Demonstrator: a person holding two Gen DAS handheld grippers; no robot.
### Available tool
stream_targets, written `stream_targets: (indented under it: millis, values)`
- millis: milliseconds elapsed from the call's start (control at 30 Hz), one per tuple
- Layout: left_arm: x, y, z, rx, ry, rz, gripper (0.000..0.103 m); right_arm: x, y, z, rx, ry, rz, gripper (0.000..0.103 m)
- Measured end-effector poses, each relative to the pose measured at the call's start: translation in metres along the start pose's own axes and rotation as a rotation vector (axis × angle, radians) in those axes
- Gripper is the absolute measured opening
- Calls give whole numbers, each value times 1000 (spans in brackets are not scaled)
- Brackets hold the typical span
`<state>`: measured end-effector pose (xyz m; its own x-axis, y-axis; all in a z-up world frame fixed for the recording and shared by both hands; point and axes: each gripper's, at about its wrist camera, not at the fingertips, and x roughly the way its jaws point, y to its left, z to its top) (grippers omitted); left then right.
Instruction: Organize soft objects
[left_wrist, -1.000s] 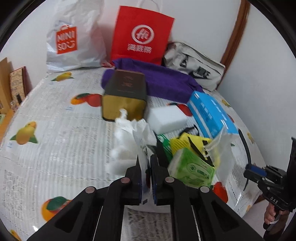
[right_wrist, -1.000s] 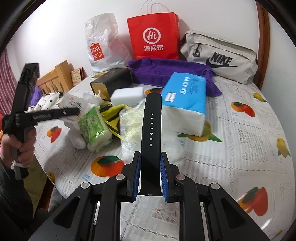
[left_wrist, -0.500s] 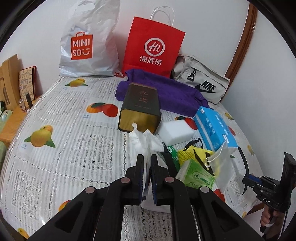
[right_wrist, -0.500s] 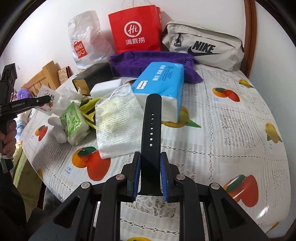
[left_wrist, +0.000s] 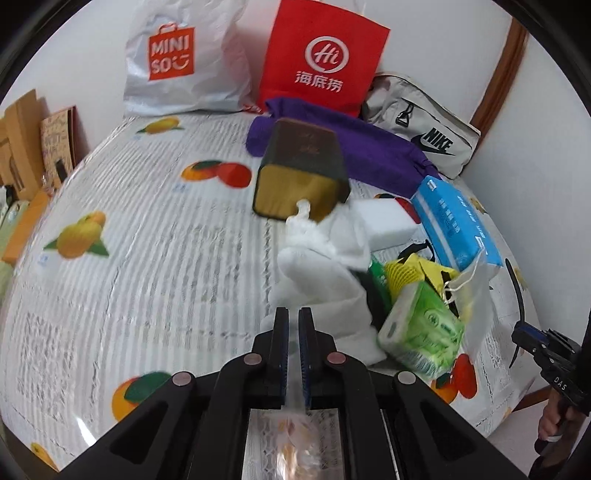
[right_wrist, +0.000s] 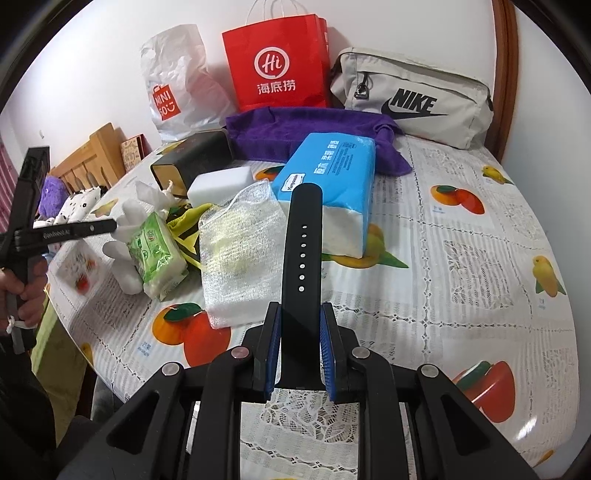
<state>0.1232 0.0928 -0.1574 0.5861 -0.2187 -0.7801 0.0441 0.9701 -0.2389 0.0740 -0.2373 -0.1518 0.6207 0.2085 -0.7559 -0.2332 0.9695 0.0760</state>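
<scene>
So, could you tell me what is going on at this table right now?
A person is sorting a pile of soft items on a fruit-print tablecloth, one handheld gripper in each hand. The right gripper is clamped on a black watch strap, held above the cloth. The left gripper is shut on a thin clear packet that hangs from it, close to the white cloth beside the green tissue pack. The blue tissue pack lies untouched.
</scene>
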Motion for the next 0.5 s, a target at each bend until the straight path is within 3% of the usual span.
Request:
stream_targets:
  millis: [333,400,467,500]
  values:
    - [5,20,-21,-13,17,46,7,5,7,-1,-9,6,15,20]
    - [-2,20,-20,-4,0,42,19,6,8,-1,-12,12,17,20]
    - [-10,18,-21,13,-20,67,52,6,10,-1,-15,11,14,20]
    - [-16,15,-24,34,-34,83,57,6,10,-1,-14,10,16,20]
